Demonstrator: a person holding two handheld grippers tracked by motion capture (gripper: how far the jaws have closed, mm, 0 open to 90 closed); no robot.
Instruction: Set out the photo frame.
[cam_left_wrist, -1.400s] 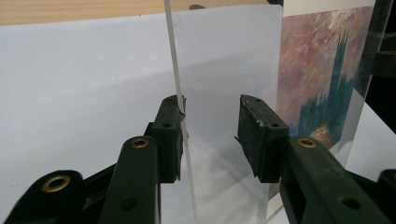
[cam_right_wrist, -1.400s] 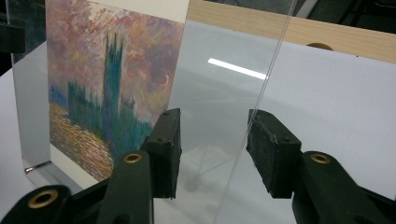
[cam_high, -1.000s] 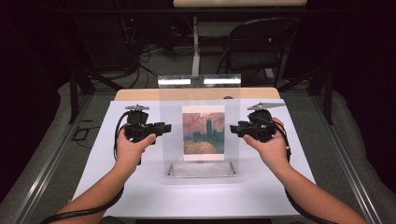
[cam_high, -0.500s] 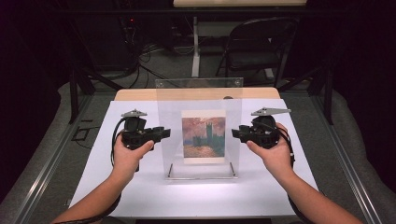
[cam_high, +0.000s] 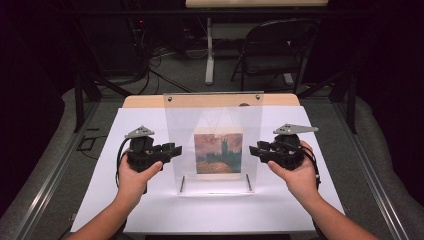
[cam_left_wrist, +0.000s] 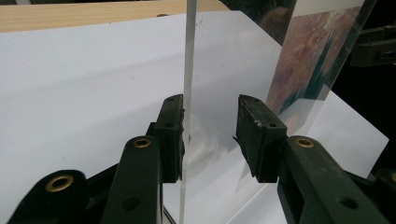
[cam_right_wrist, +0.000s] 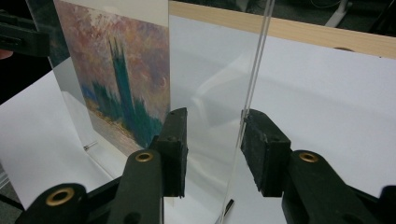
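Left gripper (cam_high: 172, 150): sat at the left edge of the clear acrylic frame (cam_high: 215, 115), jaws spread, not clamped. In the left gripper view the pane's edge (cam_left_wrist: 187, 70) ran upright between the jaws, right against the left pad (cam_left_wrist: 172, 135) and well clear of the right pad; whether that left pad actually touched it, I could not tell.

Acrylic frame: stood upright mid-table on the white sheet (cam_high: 150, 210), broad face toward the person, long axis vertical, with a painted print (cam_high: 218, 152) inside.

Right gripper (cam_high: 256, 149): mirrored it at the frame's right edge, jaws likewise apart. In the right gripper view the edge (cam_right_wrist: 254, 70) rose between the jaws, close to the right pad (cam_right_wrist: 261, 149), with a wide gap to the left one.

Key relation: each edge lay inside its gripper's opening, thin side facing the pads; both hands looked equally near.

Judgement: closing both pairs would likely pinch the pane from either side.
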